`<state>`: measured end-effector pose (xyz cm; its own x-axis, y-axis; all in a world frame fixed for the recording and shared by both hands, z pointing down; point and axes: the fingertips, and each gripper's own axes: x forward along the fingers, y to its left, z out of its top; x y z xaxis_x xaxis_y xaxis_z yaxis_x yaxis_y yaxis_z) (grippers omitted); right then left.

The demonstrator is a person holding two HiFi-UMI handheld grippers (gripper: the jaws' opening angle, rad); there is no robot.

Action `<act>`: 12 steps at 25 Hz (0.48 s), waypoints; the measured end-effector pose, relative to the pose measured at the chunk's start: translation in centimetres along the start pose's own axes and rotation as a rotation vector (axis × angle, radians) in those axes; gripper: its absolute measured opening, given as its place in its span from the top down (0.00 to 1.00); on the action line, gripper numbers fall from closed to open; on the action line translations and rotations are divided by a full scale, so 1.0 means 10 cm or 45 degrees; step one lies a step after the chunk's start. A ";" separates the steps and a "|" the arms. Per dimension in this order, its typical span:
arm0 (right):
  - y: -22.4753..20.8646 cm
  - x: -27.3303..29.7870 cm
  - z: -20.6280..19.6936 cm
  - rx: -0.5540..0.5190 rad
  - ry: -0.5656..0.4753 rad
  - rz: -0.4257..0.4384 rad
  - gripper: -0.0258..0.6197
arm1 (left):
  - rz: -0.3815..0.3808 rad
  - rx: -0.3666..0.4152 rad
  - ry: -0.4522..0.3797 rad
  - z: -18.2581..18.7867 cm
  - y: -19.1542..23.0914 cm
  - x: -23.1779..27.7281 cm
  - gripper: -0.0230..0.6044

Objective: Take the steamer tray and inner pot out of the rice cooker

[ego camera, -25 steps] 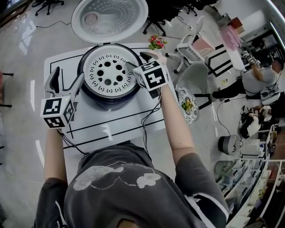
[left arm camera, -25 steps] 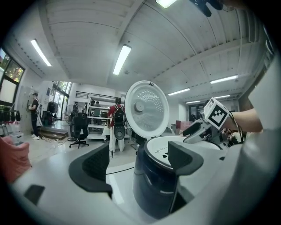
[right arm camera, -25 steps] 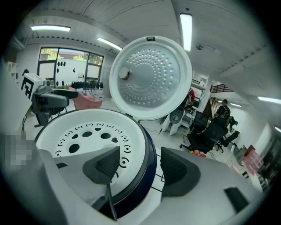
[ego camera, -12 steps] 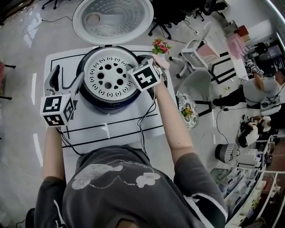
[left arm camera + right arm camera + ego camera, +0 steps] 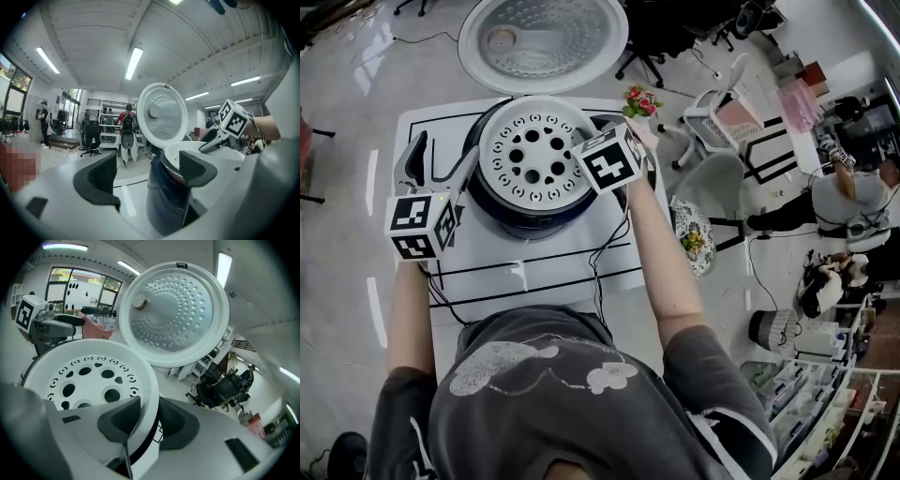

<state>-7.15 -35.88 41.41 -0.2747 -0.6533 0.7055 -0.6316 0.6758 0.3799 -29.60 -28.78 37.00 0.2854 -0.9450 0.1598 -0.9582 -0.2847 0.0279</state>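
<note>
The right gripper (image 5: 146, 414) is closing its jaws on the steamer tray (image 5: 525, 155) rim at 3 o'clock; the left gripper (image 5: 442, 161) hangs released at 9, lid (image 5: 542, 37) at 12.

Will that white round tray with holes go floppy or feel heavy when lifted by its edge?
The white round holed steamer tray probably stays stiff: its raised rim keeps a neat circle. It is likely light, thin and full of holes. Held at one side only, where the right claw is closing over the rim, it may tilt.

Room: open lab, glossy pale floor (image 5: 342, 112).
White table (image 5: 534, 267) centre; white chair (image 5: 719, 94) to its right, black office chair (image 5: 649, 33) beyond, shelves (image 5: 830, 394) far right; strip lights (image 5: 134, 63) overhead.
</note>
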 end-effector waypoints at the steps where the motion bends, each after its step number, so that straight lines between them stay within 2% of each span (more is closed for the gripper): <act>1: 0.00 -0.01 0.01 -0.002 -0.003 -0.001 0.75 | 0.002 0.000 -0.003 0.01 0.00 -0.01 0.31; 5: -0.03 -0.08 0.08 0.031 -0.046 -0.016 0.77 | 0.000 0.003 -0.011 0.05 0.00 -0.01 0.31; 12: -0.08 -0.23 0.25 0.301 -0.203 0.025 0.84 | 0.024 0.001 -0.032 0.09 0.04 -0.06 0.31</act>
<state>-7.82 -35.75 37.95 -0.3873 -0.6988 0.6013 -0.7714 0.6029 0.2037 -30.09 -28.51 36.01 0.2675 -0.9540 0.1352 -0.9635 -0.2667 0.0242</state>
